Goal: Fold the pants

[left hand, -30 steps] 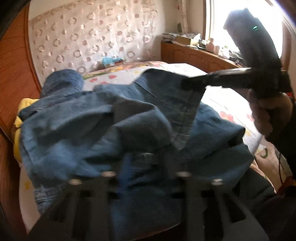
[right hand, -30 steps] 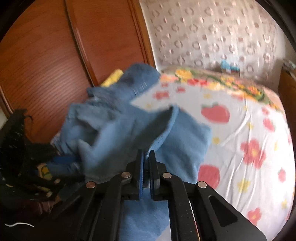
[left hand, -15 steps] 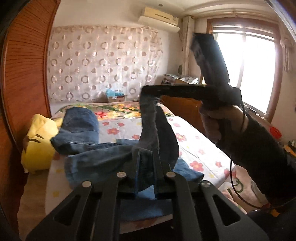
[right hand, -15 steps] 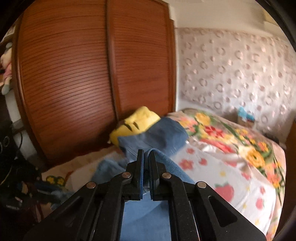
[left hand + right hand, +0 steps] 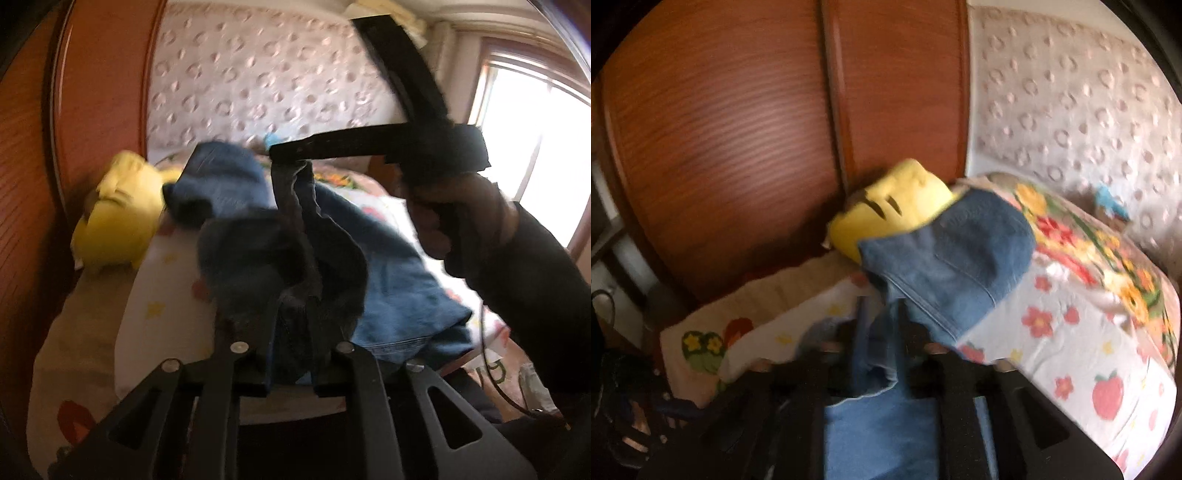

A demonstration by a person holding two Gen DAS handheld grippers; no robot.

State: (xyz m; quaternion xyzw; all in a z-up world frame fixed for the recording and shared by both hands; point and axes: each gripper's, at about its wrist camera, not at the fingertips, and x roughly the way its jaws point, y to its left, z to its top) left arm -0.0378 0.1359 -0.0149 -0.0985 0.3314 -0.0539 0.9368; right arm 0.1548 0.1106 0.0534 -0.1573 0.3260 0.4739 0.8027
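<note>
Blue denim pants (image 5: 391,280) lie bunched on the flowered bed (image 5: 166,295). My left gripper (image 5: 293,295) is shut on a dark fold of the pants near the bed's front edge. My right gripper (image 5: 291,153) shows in the left wrist view, held higher, shut on a strip of the pants that hangs from it. In the right wrist view my right gripper (image 5: 879,339) pinches blue denim (image 5: 879,354). One end of the pants (image 5: 956,254) rests far back against a yellow plush.
A yellow plush toy (image 5: 118,218) lies at the bed's left, beside the brown wooden wardrobe (image 5: 738,129). A patterned headboard (image 5: 258,85) stands behind the bed. A bright window (image 5: 535,147) is at the right. The person's arm (image 5: 535,280) reaches in from the right.
Both grippers stay shut on the pants. The right gripper has dropped lower and nearer the left one. The fabric between them hangs looser. Both views have tilted down toward the bed.
</note>
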